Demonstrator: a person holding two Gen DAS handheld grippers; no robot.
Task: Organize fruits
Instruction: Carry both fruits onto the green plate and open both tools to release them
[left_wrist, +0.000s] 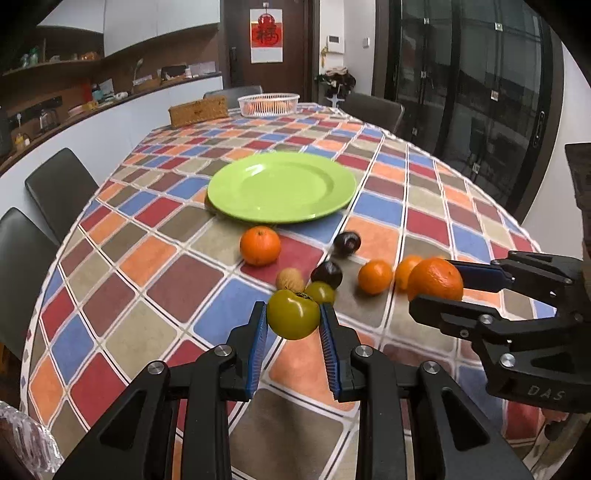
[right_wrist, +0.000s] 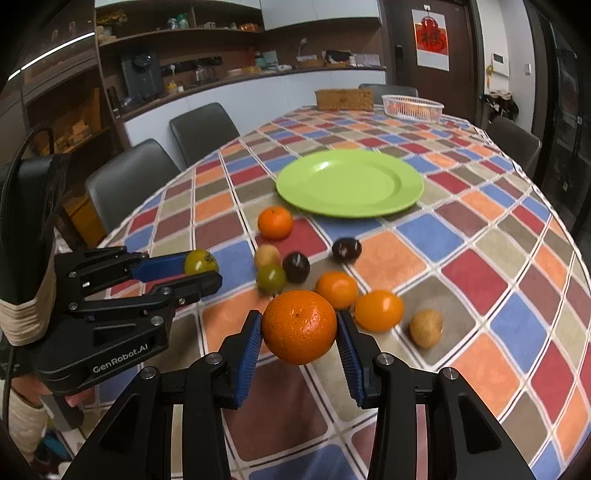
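My left gripper (left_wrist: 293, 314) is shut on a green persimmon (left_wrist: 293, 314) and holds it above the checkered tablecloth; it also shows in the right wrist view (right_wrist: 201, 267). My right gripper (right_wrist: 299, 326) is shut on a large orange (right_wrist: 299, 326), also seen from the left wrist (left_wrist: 435, 279). An empty green plate (left_wrist: 280, 186) lies farther back. Between plate and grippers lie loose fruits: an orange (left_wrist: 260, 245), two smaller oranges (left_wrist: 375, 276), two dark plums (left_wrist: 327, 274), a small green fruit (left_wrist: 320, 292) and a walnut (left_wrist: 289, 279). Another walnut (right_wrist: 426, 328) lies to the right.
A white basket (left_wrist: 268, 103) with oranges and a woven box (left_wrist: 198, 110) stand at the table's far end. Dark chairs (left_wrist: 61, 188) line the left side, another (left_wrist: 373, 110) the far right. A counter runs along the left wall.
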